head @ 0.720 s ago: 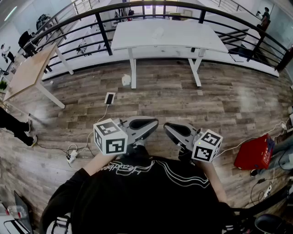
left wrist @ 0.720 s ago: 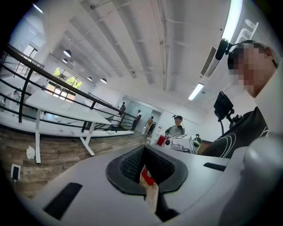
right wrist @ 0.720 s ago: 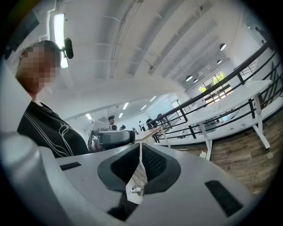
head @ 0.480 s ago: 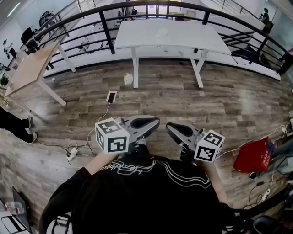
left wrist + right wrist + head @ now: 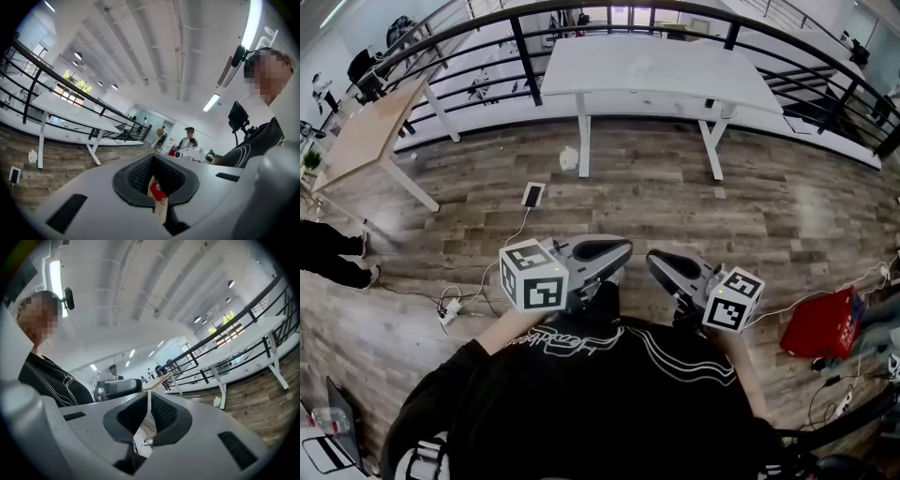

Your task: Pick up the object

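Low in the head view, just above the wearer's black top (image 5: 600, 403), the left tool (image 5: 619, 251) and the right tool (image 5: 658, 262) are held level with their tips turned toward each other and a narrow gap of wooden floor (image 5: 769, 206) between them. Each carries its marker cube at the outer end.

In the left gripper view the left tool's ribbed pads meet at their tips. Only a strip of floor and a patch of red show through the slit behind them, and it has hold of nothing. In the right gripper view the right tool is fully closed as well, pad tips together, with floor and a bit of cable showing through the slit. It too is empty.

Which thing is the one to be picked up cannot be told. On the floor above the tools a small white thing (image 5: 569, 157) lies just beside the left leg of the white counter (image 5: 675, 75). A phone (image 5: 532, 195) lies nearer, up and left of the left tool, with a cable running down-left from it toward a power strip (image 5: 448, 314). Both are well apart from the tools. A red bag (image 5: 820, 323) sits at the right edge, and a wooden counter (image 5: 361, 141) stands at the upper left in front of a black railing (image 5: 525, 47).
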`<state>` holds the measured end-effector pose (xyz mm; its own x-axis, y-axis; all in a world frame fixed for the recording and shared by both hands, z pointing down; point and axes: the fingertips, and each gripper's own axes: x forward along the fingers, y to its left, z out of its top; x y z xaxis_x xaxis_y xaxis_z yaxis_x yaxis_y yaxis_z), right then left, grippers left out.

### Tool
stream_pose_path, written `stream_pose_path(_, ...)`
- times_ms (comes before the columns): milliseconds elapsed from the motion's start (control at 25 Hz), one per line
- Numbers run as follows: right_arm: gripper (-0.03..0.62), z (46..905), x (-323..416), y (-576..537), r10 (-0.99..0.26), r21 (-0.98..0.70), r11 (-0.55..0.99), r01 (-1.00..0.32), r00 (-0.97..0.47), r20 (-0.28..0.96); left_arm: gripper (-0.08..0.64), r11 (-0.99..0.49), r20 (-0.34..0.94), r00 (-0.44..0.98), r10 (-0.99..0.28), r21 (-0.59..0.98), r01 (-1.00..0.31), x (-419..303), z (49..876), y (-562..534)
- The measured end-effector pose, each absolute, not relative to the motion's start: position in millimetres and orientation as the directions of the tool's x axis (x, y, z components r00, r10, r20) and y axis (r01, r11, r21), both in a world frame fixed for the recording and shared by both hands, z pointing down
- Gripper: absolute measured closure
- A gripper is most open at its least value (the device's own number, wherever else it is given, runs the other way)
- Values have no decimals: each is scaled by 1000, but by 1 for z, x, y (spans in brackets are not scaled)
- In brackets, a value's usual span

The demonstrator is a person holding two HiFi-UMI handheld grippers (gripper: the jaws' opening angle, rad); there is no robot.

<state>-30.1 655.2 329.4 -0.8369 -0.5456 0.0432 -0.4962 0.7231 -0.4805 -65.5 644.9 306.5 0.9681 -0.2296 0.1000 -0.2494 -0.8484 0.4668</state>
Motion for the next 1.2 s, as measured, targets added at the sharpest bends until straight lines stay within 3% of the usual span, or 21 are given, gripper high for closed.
stream_pose_path(680, 566, 346, 3, 526, -590, -517, 677, -524, -806, 44, 554, -844, 112, 973, -200, 485, -229, -40, 326, 514)
stream_pose_path(1200, 566, 345, 17, 306, -642, -576, 593, -562, -762, 83, 554, -819, 125, 984, -126, 546, -174, -22, 325, 287)
